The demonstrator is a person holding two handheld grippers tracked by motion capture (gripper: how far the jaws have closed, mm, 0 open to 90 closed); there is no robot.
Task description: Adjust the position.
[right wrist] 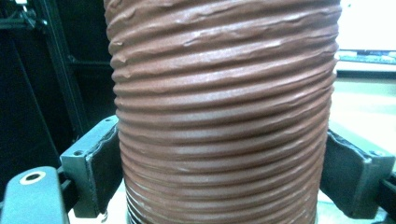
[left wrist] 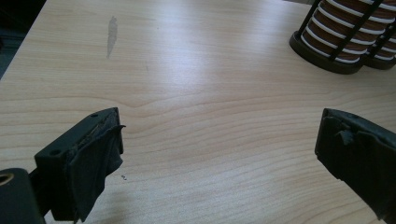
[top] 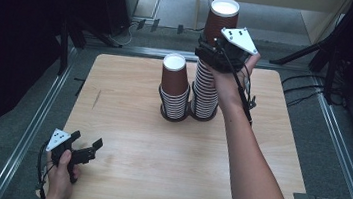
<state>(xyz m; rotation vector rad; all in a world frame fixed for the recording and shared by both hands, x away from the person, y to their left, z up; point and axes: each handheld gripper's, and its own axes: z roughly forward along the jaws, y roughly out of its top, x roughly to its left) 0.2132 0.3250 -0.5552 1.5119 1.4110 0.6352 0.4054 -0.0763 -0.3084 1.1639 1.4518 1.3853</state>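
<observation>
1. The worktop (top: 120, 173) carries two stacks of brown ribbed paper cups standing just beside each other at its far middle, each in a black wire holder.
2. The taller stack (top: 206, 90) is on the right. Its top cup (top: 221, 16) is raised above the rest, mouth up, its long axis upright.
3. The shorter stack (top: 175, 97) stands to the left of it, with one cup sticking up from its top.
4. We have the right tongs (top: 219, 48) closed around that top cup from the near side; in the right gripper view both pads press the ribbed wall (right wrist: 224, 116) at either side. We judge that the coming move is straight up along the cup's axis, to free it from the stack below.
5. We hold the left tongs (top: 83, 150) wide apart and empty, low at the near left corner, well apart from both stacks, so our right hand is much nearer.
6. A small grey mark (left wrist: 111, 35) lies on the wood.
</observation>
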